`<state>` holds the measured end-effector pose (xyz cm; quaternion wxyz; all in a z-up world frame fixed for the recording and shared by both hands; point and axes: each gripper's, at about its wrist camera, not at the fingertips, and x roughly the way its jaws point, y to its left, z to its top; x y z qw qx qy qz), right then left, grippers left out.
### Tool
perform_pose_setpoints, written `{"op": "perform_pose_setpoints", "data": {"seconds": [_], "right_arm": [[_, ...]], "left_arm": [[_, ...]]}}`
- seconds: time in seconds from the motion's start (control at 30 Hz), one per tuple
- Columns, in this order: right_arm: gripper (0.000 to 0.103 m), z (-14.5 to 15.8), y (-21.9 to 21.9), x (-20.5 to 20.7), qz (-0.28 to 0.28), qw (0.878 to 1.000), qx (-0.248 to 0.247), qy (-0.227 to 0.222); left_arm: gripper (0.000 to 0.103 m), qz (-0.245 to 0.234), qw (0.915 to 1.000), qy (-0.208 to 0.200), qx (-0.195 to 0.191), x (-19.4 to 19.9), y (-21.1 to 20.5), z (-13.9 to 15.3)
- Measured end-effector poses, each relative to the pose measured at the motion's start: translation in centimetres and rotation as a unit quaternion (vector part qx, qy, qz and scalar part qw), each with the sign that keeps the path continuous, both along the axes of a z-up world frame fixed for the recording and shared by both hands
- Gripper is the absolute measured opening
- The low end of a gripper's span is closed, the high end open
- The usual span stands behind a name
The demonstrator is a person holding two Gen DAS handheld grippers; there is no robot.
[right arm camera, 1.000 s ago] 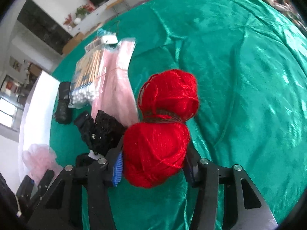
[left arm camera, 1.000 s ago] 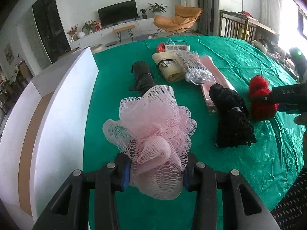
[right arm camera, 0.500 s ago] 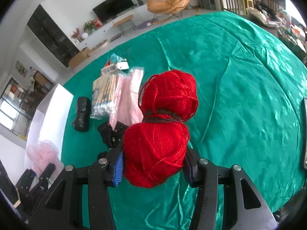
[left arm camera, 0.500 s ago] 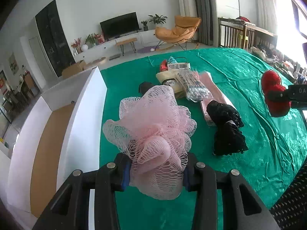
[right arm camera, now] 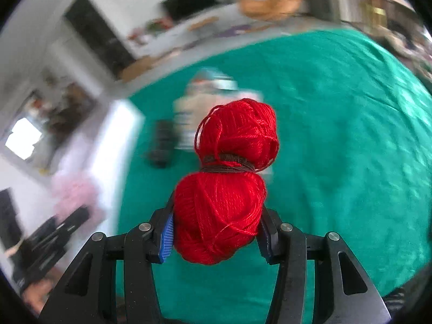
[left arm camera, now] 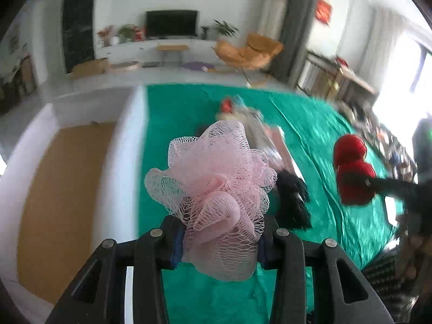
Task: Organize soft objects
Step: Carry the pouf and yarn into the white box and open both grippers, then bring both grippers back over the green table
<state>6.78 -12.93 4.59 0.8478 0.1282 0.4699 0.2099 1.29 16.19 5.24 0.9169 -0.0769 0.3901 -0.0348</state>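
Note:
My left gripper (left arm camera: 218, 240) is shut on a pink mesh bath pouf (left arm camera: 216, 189) and holds it above the green tablecloth (left arm camera: 175, 108), close to the white box (left arm camera: 124, 162). My right gripper (right arm camera: 216, 239) is shut on a red yarn skein (right arm camera: 226, 189) tied in the middle, held above the table; it also shows in the left wrist view (left arm camera: 351, 172). The pouf and left gripper appear blurred at the left of the right wrist view (right arm camera: 73, 191).
The white box with a brown cardboard floor (left arm camera: 62, 189) stands at the table's left. On the cloth lie a black lace item (left arm camera: 293, 202), a black bundle (right arm camera: 162, 145), a pink packet (left arm camera: 280, 145) and bagged items (right arm camera: 205, 102). Both views are motion-blurred.
Both grippers have lifted and swung left with their loads. The white box now fills more of the left wrist view, and its brown floor shows wider.

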Motion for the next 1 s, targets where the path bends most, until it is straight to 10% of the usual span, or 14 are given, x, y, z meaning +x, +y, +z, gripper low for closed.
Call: {"op": "perform_pose_setpoints", "data": {"seconds": [0.17, 0.3, 0.47, 0.73, 1.0], "right_arm": [[0.053, 6.3, 12.2, -2.6, 0.147, 0.987, 0.047, -0.045], [0.059, 7.5, 20.7, -4.0, 0.233, 0.969, 0.073, -0.042], [0.075, 5.7, 26.4, -3.7, 0.268, 0.960, 0.083, -0.017], [0.075, 3.4, 19.7, -2.3, 0.188, 0.980, 0.048, -0.046], [0.075, -4.1, 5.0, -0.9, -0.001, 0.985, -0.127, -0.113]], "left_arm": [[0.048, 0.093, 0.9948, -0.015, 0.038, -2.5, 8.9, 3.2], [0.094, 0.178, 0.9800, 0.001, 0.090, -4.5, 14.6, 2.9], [0.099, 0.231, 0.9671, 0.027, 0.103, -6.1, 18.5, 1.1], [0.099, 0.187, 0.9803, 0.009, 0.062, -4.8, 14.7, 0.0], [0.100, -0.019, 0.9994, -0.017, 0.022, -2.6, -0.8, -0.1]]}}
